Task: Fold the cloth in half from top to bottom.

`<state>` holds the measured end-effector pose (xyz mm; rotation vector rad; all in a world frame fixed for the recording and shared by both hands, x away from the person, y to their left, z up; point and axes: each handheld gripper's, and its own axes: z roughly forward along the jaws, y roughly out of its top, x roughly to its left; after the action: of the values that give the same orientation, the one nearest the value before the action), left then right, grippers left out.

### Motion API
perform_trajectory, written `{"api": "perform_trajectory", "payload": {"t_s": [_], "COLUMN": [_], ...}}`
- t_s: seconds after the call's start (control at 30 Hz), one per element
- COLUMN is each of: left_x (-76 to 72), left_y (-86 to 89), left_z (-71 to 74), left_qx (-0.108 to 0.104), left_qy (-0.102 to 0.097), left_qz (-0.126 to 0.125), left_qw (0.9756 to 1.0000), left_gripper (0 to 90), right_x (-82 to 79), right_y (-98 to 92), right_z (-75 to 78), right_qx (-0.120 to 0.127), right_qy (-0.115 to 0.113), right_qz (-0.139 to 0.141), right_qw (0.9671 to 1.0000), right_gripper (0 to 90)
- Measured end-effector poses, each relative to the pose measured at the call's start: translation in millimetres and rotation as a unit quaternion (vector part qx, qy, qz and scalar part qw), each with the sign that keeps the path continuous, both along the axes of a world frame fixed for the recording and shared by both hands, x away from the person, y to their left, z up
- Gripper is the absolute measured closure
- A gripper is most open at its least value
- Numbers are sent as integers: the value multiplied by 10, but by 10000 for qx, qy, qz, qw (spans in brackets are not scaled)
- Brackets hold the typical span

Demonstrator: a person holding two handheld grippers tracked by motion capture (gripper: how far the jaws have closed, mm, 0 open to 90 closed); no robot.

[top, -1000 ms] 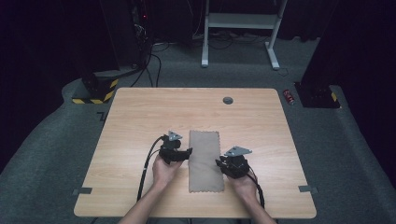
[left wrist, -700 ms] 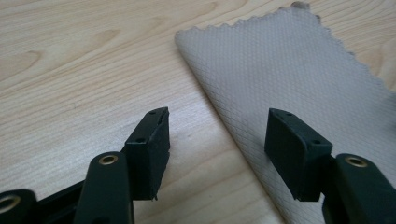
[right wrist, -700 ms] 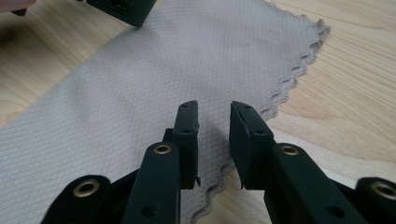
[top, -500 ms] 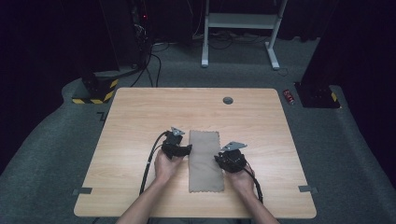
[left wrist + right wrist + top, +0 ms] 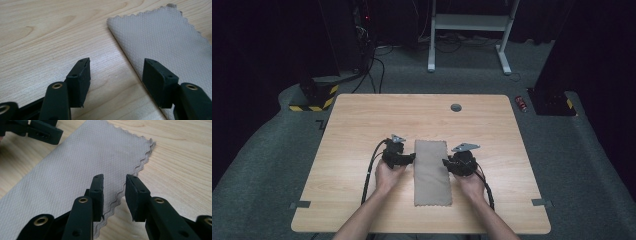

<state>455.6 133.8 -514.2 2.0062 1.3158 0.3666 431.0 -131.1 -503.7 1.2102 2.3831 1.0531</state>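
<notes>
A folded grey-beige cloth (image 5: 431,172) with scalloped edges lies flat on the wooden table (image 5: 362,125), lengthwise away from the person. My left gripper (image 5: 412,159) sits at the cloth's left edge, open. In the left gripper view (image 5: 117,72) one jaw hangs over bare wood and the other over the cloth (image 5: 162,42). My right gripper (image 5: 446,163) is at the cloth's right edge. Its jaws (image 5: 114,187) have just been opening. The cloth's (image 5: 82,162) wavy layered edge runs below the gap, and the pads do not press on it.
A round cable hole (image 5: 456,107) is set in the table's far side. Grey tape tabs mark the near corners (image 5: 300,204) (image 5: 542,202). The grippers' black cables trail back toward the person. A small red object (image 5: 522,104) lies on the carpet.
The right gripper has slid a little farther from the person along the cloth's right edge. The left gripper has barely shifted. The cloth lies as before.
</notes>
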Motion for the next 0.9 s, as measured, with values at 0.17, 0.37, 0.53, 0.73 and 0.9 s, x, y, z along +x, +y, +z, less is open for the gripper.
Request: {"api": "perform_trajectory", "payload": {"t_s": [0.17,0.37,0.53,0.73,0.9], "left_x": [86,163,199,212,261], "left_y": [2,-7,14,16,-29], "left_z": [85,108,63,62,144], "left_qx": [-27,-69,-83,-153,-74], "left_qy": [-31,-101,-55,-39,-45], "left_qz": [10,58,87,71,-7], "left_qw": [10000,9999,9999,9999,10000], "left_gripper": [392,396,397,400,388], "right_x": [125,252,336,403,439], "right_y": [28,22,27,18,47], "right_z": [52,77,83,63,127], "right_qx": [33,72,101,135,100], "right_qy": [44,39,26,115,45], "right_qz": [-153,-330,-421,-496,-465], "right_qw": [9999,9994,9991,9986,9989], "right_gripper": [668,639,622,634,635]}}
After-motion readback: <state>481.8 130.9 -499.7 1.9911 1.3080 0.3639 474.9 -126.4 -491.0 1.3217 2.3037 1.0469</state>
